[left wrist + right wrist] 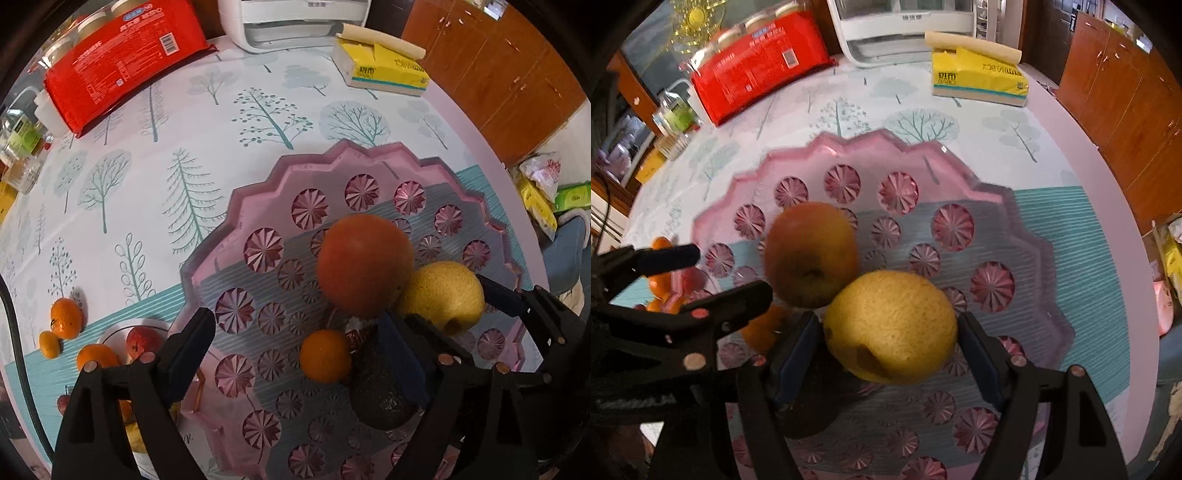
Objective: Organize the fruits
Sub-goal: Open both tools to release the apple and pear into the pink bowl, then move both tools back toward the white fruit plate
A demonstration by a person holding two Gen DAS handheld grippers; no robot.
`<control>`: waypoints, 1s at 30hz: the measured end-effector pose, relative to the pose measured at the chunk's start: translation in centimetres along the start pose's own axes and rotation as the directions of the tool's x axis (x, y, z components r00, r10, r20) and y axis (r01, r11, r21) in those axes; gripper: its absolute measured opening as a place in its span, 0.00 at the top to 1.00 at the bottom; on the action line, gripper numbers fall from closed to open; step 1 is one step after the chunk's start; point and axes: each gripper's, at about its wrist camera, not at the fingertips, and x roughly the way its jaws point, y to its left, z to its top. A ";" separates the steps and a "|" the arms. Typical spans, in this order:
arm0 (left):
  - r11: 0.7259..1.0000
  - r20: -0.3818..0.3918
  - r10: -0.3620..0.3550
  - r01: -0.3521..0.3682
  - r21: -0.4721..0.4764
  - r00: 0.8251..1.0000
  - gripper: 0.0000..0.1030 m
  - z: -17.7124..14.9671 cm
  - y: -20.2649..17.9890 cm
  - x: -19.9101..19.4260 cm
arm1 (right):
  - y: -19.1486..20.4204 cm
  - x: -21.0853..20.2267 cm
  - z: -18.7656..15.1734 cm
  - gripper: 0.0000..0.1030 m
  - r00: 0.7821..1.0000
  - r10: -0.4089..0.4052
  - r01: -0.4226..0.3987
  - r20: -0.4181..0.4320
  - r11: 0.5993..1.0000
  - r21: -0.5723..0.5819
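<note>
I have the right gripper [892, 334] clamped on the yellow pear [892, 326] over the pink tray [1027, 206], seemingly touching down beside the apple [810, 254]; next I release, left gripper [295, 336] gaping idle.

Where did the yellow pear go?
The pear sits on the pink tray, between the right gripper's fingers. It is right beside the apple, toward the tray's right side.

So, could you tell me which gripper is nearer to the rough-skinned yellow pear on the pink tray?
Right. The right gripper has its blue-padded fingers on either side of the rough-skinned yellow pear. The left gripper sits further left, open over the pink tray, beyond the apple.
</note>
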 end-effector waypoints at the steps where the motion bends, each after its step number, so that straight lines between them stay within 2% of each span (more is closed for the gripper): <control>1: 1.000 0.003 0.000 0.000 -0.003 1.000 0.11 0.0 0.1 -0.2 | 0.0 -0.2 0.0 0.25 1.000 -0.001 0.001 0.004 1.000 0.000; 11: 1.000 0.049 0.006 -0.005 -0.015 0.999 0.07 -0.7 0.4 -3.4 | 0.1 -2.4 -0.6 0.25 0.999 -0.002 0.002 0.046 1.000 0.004; 21: 1.000 0.107 0.019 -0.019 0.001 0.994 0.06 -2.8 -0.1 -7.3 | 1.1 -4.6 -2.0 0.25 0.997 -0.010 0.011 0.080 1.000 -0.014; 30: 0.999 0.188 0.047 -0.047 -0.008 0.981 0.06 -5.3 1.3 -12.0 | 2.3 -7.6 -3.2 0.25 0.992 -0.011 0.013 0.128 1.000 -0.017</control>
